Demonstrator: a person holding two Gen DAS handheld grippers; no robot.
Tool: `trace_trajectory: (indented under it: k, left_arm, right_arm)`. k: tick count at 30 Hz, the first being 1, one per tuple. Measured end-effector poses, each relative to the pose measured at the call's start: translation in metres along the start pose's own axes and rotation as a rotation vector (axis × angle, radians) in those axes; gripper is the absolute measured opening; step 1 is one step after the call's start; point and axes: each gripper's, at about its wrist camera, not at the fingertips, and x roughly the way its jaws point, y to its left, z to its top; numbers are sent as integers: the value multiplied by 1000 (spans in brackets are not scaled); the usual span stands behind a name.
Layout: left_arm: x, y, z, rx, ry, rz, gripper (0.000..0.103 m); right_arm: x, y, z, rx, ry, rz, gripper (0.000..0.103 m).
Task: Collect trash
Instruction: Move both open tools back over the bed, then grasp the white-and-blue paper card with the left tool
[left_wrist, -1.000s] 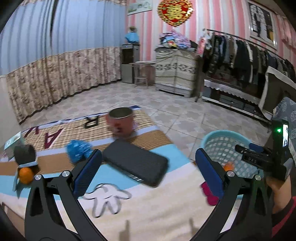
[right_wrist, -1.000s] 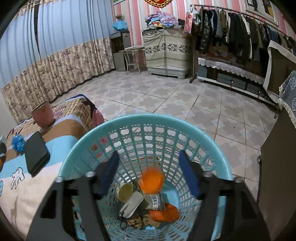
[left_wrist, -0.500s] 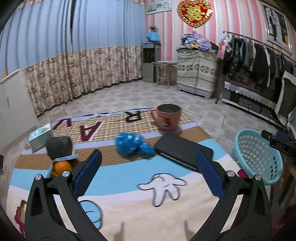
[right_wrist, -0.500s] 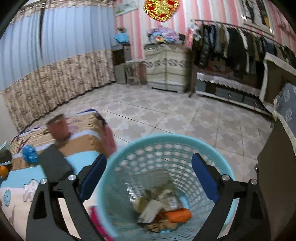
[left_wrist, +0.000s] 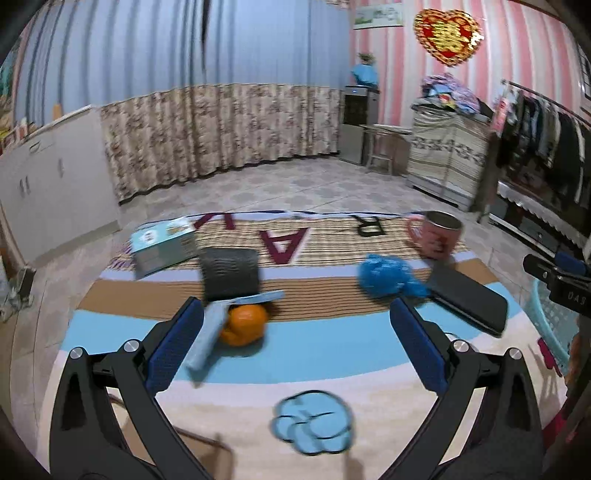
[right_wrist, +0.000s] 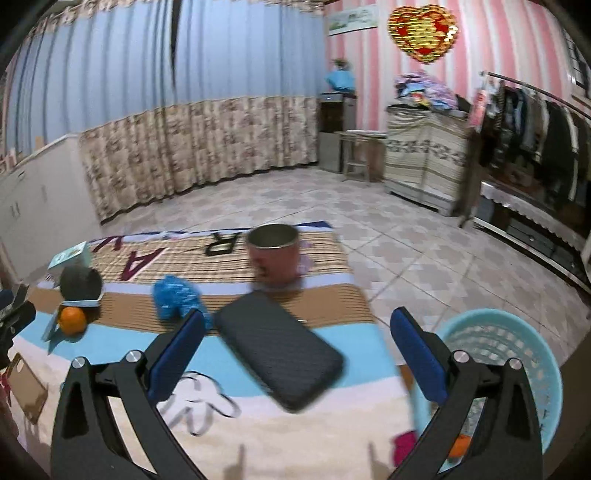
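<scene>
Cartoon blanket (left_wrist: 332, 354) strewn with orange peel (left_wrist: 243, 325) and blue wrapper (left_wrist: 388, 277); some trash already in basket (right_wrist: 517, 354); both claws wide open, empty

1. A cartoon-print blanket (left_wrist: 325, 343) covers the surface, with the letters "A" and "R" on its plaid far band.
2. A pink mug (right_wrist: 274, 254) stands upright near the far right corner of the blanket.
3. A black textured case (right_wrist: 279, 349) lies flat and skewed just in front of the mug, close to the right edge.
4. A small light-blue box (left_wrist: 164, 247) sits at the far left corner.
5. A dark round-topped object (left_wrist: 229, 271) stands just in front of the box.
6. Beyond the blanket: tiled floor (right_wrist: 424, 258), floral curtain (left_wrist: 221, 129), clothes rack (right_wrist: 535, 125), heart ornament (left_wrist: 447, 34) on the striped wall.
</scene>
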Motion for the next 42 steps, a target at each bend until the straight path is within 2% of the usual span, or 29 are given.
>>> trace_trajectory:
  k: [4,8,11,14,18,20,25,29,33,37,39,42]
  left_arm:
    - [2,30,-3,-24,9,55,98]
    - [9,54,-2,-88,11,72,98]
    - [21,61,-4,-124,42,58,98]
    - [35,65,-12,-121,62,86,98]
    - [64,73,-27,-151,136,80,97]
    - [74,73,-30,-125,168,89,97]
    - [84,65,-26,-43,183,113,97]
    - [87,67,-27,-41,219,108,97]
    - [86,76,-28,-73,235,84,86]
    - [92,80,-33,-82,265,55,66]
    - [94,80,-34,-86,269,44,63]
    - [95,79,-33,-80,260,2,47]
  right_arm:
    - [13,19,4,-7,7,40,98]
    - [23,26,1,-4,1,58,98]
    - [30,35,-5,-50,9,60,98]
    - [35,40,-9,-94,16,54,98]
    - [43,36,-10,-83,41,62,98]
    - [45,33,-10,-78,47,64,98]
    - [53,32,-9,-63,62,78,98]
    - [55,32,-10,-53,73,92,98]
    - [56,31,-11,-47,77,89,98]
    - [58,31,-13,-34,85,94,98]
    - [58,31,-13,-37,84,92,98]
    - [59,31,-14,-37,86,91,98]
